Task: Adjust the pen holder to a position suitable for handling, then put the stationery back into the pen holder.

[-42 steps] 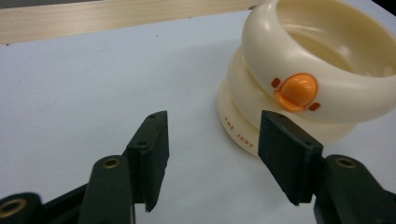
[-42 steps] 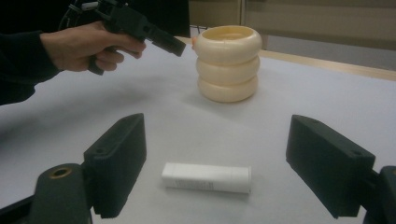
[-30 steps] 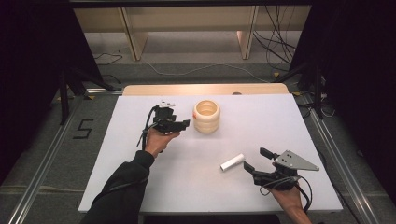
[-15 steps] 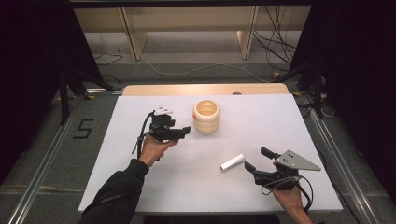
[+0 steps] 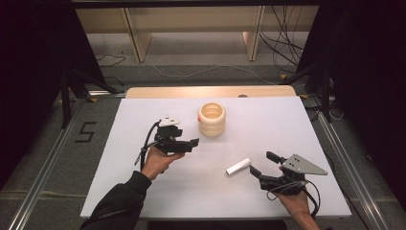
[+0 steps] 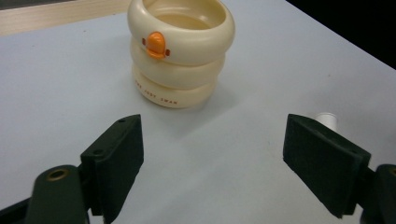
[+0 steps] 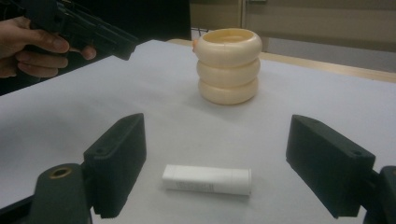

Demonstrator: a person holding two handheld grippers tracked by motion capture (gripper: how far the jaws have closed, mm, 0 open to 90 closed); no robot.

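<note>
Left gripper jaws wide, empty, pointing at cream ringed cup just ahead; cup lettering partly readable, "SWAN". White tube lies flat mid-table, long axis crosswise between the wide, empty jaws of right gripper, the nearer one. Floor mark: "5".

Left gripper fingers spread wide, empty; cream 3-ring cup ahead.

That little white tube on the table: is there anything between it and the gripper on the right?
Nothing visible. The white tube lies on its side on bare table just ahead of the open right gripper. The cream ringed pot stands well beyond it.
</note>
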